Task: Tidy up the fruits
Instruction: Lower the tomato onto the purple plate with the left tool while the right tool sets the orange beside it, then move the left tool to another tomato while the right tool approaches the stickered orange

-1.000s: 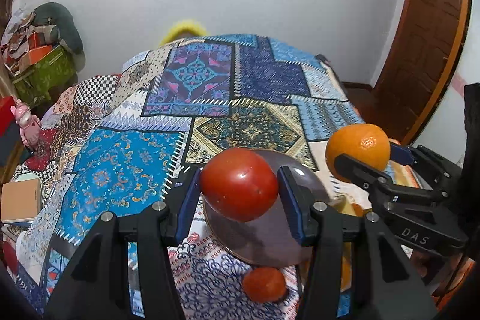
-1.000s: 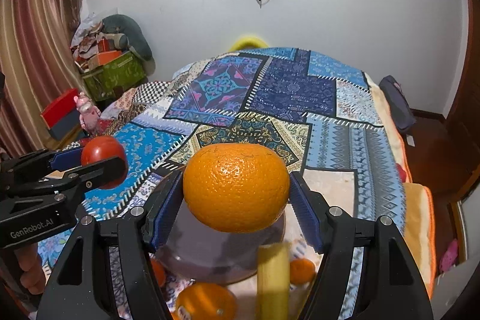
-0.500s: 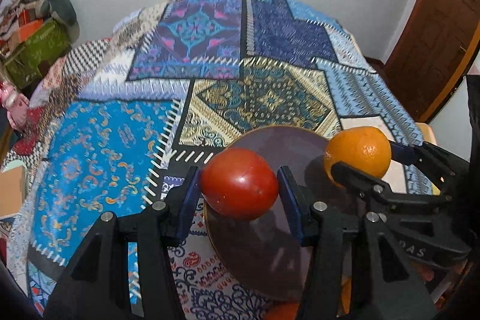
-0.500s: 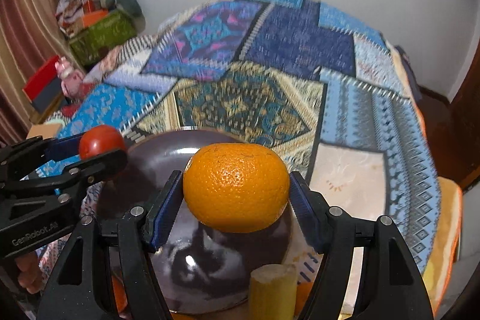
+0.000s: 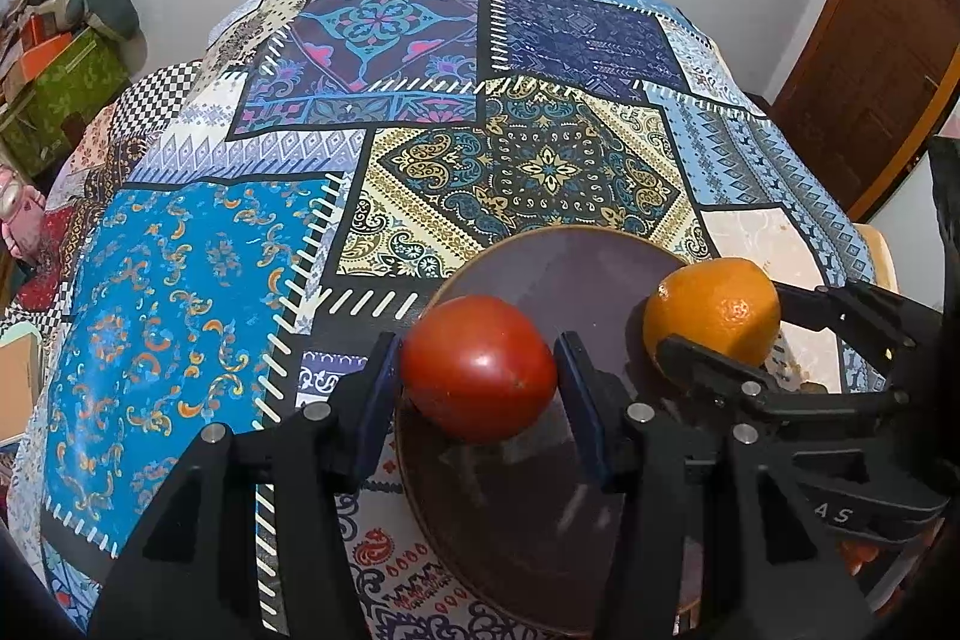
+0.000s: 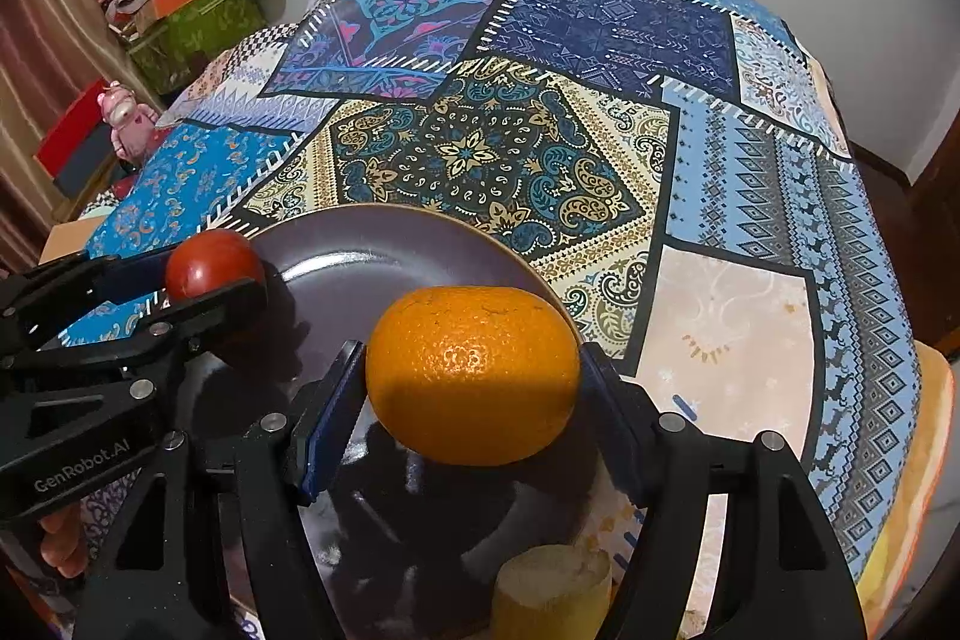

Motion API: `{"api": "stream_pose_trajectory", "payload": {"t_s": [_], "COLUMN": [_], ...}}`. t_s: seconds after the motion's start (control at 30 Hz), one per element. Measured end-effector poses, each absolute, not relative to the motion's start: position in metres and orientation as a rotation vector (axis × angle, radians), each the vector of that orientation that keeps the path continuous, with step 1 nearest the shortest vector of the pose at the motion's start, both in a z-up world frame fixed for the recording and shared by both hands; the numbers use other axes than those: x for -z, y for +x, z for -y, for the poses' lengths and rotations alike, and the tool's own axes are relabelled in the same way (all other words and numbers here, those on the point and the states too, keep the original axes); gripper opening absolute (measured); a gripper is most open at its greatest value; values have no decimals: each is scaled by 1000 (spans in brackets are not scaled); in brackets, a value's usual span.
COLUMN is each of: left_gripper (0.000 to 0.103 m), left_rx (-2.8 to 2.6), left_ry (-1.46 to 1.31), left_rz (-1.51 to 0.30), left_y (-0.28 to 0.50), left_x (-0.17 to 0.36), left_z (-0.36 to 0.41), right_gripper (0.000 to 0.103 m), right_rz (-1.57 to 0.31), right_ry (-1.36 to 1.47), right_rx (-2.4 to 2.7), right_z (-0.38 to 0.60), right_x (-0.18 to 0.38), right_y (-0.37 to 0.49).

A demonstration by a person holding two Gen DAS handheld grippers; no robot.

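My left gripper [image 5: 477,376] is shut on a red tomato [image 5: 478,367] and holds it over the left part of a dark purple plate [image 5: 540,268]. My right gripper [image 6: 471,379] is shut on an orange [image 6: 472,373] and holds it over the plate's right side [image 6: 372,238]. Each gripper shows in the other's view: the orange [image 5: 711,316] at the right in the left wrist view, the tomato [image 6: 210,265] at the left in the right wrist view. The plate lies empty on a patchwork-covered bed [image 5: 510,160].
A pale yellow cut stalk end [image 6: 552,589] stands at the plate's near edge. Boxes and bags [image 6: 186,10] pile up at the far left by the wall. A pink toy [image 6: 126,118] sits left of the bed. A wooden door [image 5: 870,40] is at the right.
Both grippers have moved forward and down over the plate, with their fruits still held. The plate now fills more of both views.
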State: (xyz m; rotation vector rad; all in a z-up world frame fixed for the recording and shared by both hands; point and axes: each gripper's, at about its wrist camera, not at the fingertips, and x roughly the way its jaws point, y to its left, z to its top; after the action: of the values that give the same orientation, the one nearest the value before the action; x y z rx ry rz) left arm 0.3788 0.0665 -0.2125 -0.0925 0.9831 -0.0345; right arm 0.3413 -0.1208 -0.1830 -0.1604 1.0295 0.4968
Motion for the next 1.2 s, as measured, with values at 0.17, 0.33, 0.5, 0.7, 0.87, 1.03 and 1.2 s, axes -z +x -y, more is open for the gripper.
{"api": "stream_pose_trajectory", "payload": {"t_s": [0.17,0.33,0.5,0.7,0.87,1.03,1.2], "left_gripper": [53,56,56,56,56,56,56], "left_rx": [44,43,40,45,56,69,81], "left_ry": [-94,-89,-75,-65,-70,-77,-80], "left_rz": [-988,-963,-925,-878,-848,-842,-859], "left_y": [377,368,348,316,287,263,242], "left_x": [210,195,175,149,132,127,132], "left_z": [-65,-64,-64,-65,-63,-62,-59], "right_gripper": [68,69,68,68,68,69,69], "right_rz": [-1037,-992,-953,-895,-855,-828,-832], "right_ry": [-157,-163,-156,-150,-125,-110,-95], "right_rx": [-502,-498,-499,-497,-503,-509,-514], "right_z": [121,127,134,145,156,166,173], "right_x": [183,170,153,132,116,109,113], "right_y": [341,333,320,296,272,248,227]}}
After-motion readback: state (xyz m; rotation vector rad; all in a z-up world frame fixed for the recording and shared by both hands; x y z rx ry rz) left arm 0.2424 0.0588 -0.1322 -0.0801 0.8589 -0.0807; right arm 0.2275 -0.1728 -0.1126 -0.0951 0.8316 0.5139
